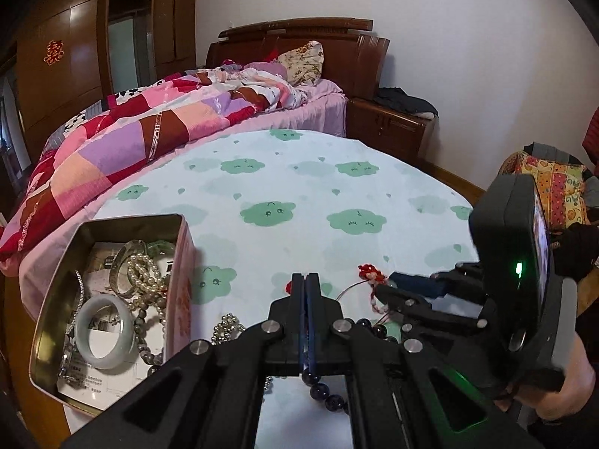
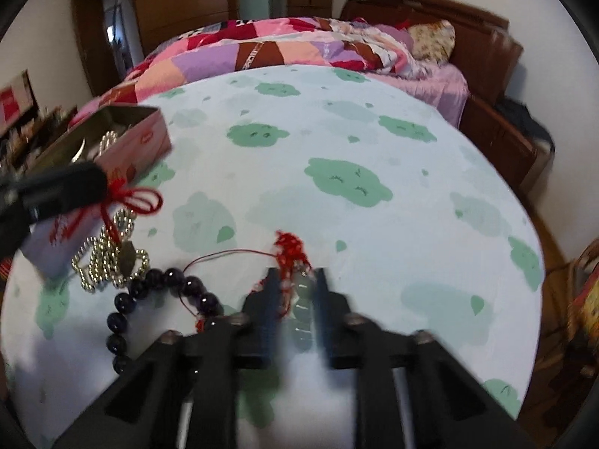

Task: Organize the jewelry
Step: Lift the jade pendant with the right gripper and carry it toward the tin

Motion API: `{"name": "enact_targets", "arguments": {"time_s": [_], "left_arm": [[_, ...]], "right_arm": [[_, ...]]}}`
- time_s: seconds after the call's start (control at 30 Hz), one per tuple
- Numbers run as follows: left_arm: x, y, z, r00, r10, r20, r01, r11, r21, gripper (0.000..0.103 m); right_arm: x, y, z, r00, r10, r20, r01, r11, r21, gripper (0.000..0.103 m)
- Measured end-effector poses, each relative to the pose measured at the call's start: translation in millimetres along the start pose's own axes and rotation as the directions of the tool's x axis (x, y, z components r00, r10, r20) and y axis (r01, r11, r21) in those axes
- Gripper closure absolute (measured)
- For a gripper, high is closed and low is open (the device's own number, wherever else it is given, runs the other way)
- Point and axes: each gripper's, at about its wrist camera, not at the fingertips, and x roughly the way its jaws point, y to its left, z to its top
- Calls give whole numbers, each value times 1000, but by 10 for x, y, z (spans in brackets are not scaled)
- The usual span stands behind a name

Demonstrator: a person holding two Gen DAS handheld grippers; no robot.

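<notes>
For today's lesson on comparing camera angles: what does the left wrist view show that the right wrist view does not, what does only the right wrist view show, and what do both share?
Only the left wrist view shows inside the tin: a pale jade bangle, a pearl strand and the right gripper's whole body.

Only the right wrist view shows the red cord loop at the left gripper's tip, and the dark bead bracelet's full curve.

Both share the cloud-print cloth, the silver bead chain, the red knotted charm and the quilted bed.
</notes>
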Motion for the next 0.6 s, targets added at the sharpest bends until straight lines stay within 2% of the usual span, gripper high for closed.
{"name": "enact_targets", "arguments": {"time_s": [0.17, 0.3, 0.5, 0.6], "left_arm": [[-111, 77, 27, 1000, -1, 23, 1, 1000, -22, 103], [-206, 111, 42, 999, -1, 42, 3, 1000, -27, 103], [-284, 161, 44, 998, -10, 56, 12, 999, -40, 103], [-313, 168, 53, 998, -11, 62, 14, 999, -45, 103]], "right_arm": [[-75, -267, -34, 996, 65, 56, -72, 990, 124, 88], [-245, -216, 22, 990, 38, 138, -54, 992, 117, 88], [-590, -139, 141, 964, 51, 263, -80, 992, 102, 88], [-683, -114, 182, 956, 61, 287, -91, 991, 95, 88]]}}
